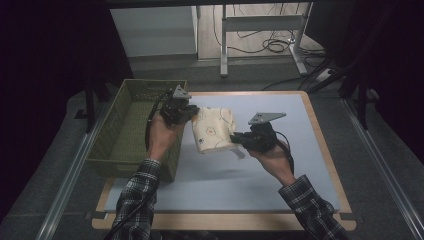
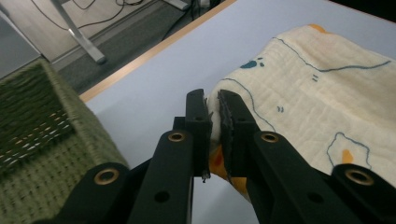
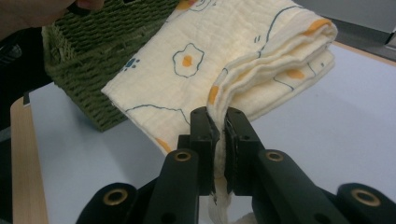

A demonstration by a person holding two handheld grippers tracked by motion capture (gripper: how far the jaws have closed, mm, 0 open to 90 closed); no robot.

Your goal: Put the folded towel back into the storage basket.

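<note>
A folded cream cloth (image 1: 214,129) printed with fried eggs and blue outlines hangs above the pale blue mat, held between both hands. My left gripper (image 1: 192,114) is shut on the cloth's left edge, next to the green basket (image 1: 127,127); in the left gripper view the jaws pinch the cloth (image 2: 299,102) at its edge, gripper (image 2: 214,100). My right gripper (image 1: 234,138) is shut on the cloth's lower right edge. In the right gripper view the folded cloth (image 3: 219,60) spreads away from the pinching gripper (image 3: 218,119), and a strip hangs down between the jaws.
The woven green basket (image 3: 79,51) stands at the table's left side, its inside bare. The blue mat (image 1: 280,165) lies on a wooden tabletop (image 1: 320,130). Beyond the table are a metal desk frame (image 1: 260,30) and cables on the floor.
</note>
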